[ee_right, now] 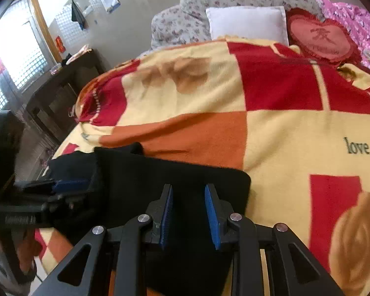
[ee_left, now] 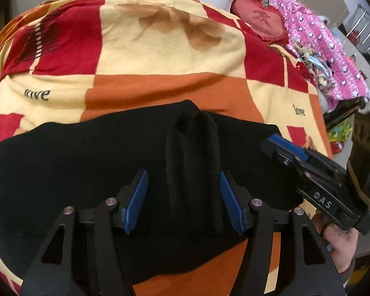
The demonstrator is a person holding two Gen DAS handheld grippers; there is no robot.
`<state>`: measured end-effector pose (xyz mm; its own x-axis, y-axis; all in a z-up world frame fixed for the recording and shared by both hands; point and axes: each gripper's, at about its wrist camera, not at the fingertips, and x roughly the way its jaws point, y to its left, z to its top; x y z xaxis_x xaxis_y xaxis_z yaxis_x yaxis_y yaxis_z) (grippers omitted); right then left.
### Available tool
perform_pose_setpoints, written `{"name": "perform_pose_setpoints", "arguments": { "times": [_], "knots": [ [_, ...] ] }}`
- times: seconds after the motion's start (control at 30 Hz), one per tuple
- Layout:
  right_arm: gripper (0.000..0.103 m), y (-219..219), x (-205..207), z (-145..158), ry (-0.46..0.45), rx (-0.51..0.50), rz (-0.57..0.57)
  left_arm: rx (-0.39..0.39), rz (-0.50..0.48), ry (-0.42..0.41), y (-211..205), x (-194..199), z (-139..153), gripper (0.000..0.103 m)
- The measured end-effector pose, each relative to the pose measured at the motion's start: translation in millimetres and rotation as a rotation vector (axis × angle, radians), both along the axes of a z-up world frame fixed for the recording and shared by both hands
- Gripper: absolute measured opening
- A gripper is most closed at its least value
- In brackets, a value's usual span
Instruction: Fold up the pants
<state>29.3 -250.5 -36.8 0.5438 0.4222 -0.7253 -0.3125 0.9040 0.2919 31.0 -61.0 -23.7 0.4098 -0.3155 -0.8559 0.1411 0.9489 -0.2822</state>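
We list what lies before us.

Pants (ee_left: pixel 111 172): black, spread flat on the near part of the blanket (ee_left: pixel 160 49), folded into a wide band. A raised ridge of bunched cloth stands up in the middle of them. From the right wrist view we see their right end as a squared, rounded-cornered edge (ee_right: pixel 234 180).

Blanket: checked in red, cream and orange, with brown flower prints and the word "love" printed on it in two places. It covers the bed.

Left gripper (ee_left: pixel 183 197): we hold it tilted down over the pants. Its blue pads (ee_left: pixel 135 197) stand well apart, one on each side of the ridge, and neither presses on the cloth. It grips nothing.

Right gripper (ee_right: pixel 188 212): over the right end of the pants. Its jaws are parted by a narrow gap, with black cloth showing beneath and nothing pinched between the pads. In the left wrist view it (ee_left: pixel 275 144) comes in from the right, and a hand (ee_left: pixel 340 246) holds its handle.

Pillow (ee_right: pixel 246 22): white, at the head of the bed.

Heart cushion (ee_right: pixel 320 37): red, just beside the pillow.

Pink cloth (ee_left: pixel 333 49): patterned, along the right side of the bed.

Floral bedding (ee_right: pixel 185 19): behind the pillow.
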Motion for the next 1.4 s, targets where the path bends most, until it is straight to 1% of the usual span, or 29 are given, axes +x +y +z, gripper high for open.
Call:
{"name": "perform_pose_setpoints", "arguments": {
  "times": [0.03, 0.13, 0.2, 0.23, 0.27, 0.33, 0.43, 0.47, 0.57, 0.7, 0.8, 0.93, 1.1, 1.17, 1.3, 1.4],
  "knots": [
    [0.026, 0.6, 3.0, -0.7, -0.005, 0.002, -0.003, 0.021, -0.004, -0.01, -4.8, 0.2, -0.1, 0.059],
    [0.026, -0.9, 4.3, 1.5, 0.003, 0.019, -0.008, 0.025, -0.018, -0.017, -11.4, 1.6, -1.4, 0.059],
    [0.026, -6.0, -0.3, 6.0, 0.008, 0.039, -0.015, 0.014, -0.04, -0.018, -15.6, 1.6, -0.6, 0.035],
    [0.026, -7.7, -3.3, 8.3, 0.007, 0.044, -0.018, 0.012, -0.05, -0.02, -16.7, 0.4, 0.6, 0.029],
    [0.026, -10.1, -8.4, 12.4, 0.007, 0.046, -0.022, 0.006, -0.055, -0.022, -16.7, -1.4, 2.4, 0.017],
    [0.026, -13.5, -19.2, 20.7, -0.014, 0.039, -0.019, -0.015, -0.058, -0.027, -14.7, -5.9, 8.7, 0.015],
    [0.026, -15.6, -33.9, 30.6, -0.031, 0.026, -0.011, -0.074, -0.056, -0.033, -3.9, -15.5, 21.5, 0.015],
    [0.026, -15.6, -36.5, 32.2, -0.036, 0.028, -0.006, -0.079, -0.058, -0.037, -2.4, -18.2, 24.3, 0.015],
    [0.026, -6.5, -39.3, 30.4, -0.032, 0.022, 0.023, -0.056, -0.035, -0.044, 4.1, -21.6, 24.3, 0.015],
    [0.026, 11.2, -31.1, 13.0, -0.009, -0.017, 0.049, -0.046, -0.008, 0.009, 8.5, -14.5, 3.1, 0.015],
    [0.026, 19.9, -23.6, 1.6, -0.004, -0.047, 0.048, -0.049, 0.003, 0.008, 9.3, -12.9, -1.9, 0.015],
    [0.026, 22.9, -22.2, 7.1, 0.0, -0.065, 0.048, -0.014, -0.004, -0.013, 4.3, -15.7, -0.8, 0.015],
    [0.026, 18.5, -39.6, 20.5, -0.01, -0.085, 0.046, -0.021, 0.0, -0.017, 5.6, -16.6, -1.6, 0.015],
    [0.026, 16.3, -46.4, 17.6, 0.002, -0.095, 0.045, -0.02, -0.001, -0.023, 5.1, -17.3, -1.8, 0.015],
    [0.027, 14.3, -51.6, 3.9, 0.007, -0.079, 0.033, -0.02, 0.002, -0.037, 5.8, -18.8, -3.0, 0.016],
    [0.028, 18.8, -52.8, 5.9, 0.003, -0.098, 0.035, -0.026, 0.013, -0.041, 7.9, -19.6, -3.6, 0.019]
  ]
}}
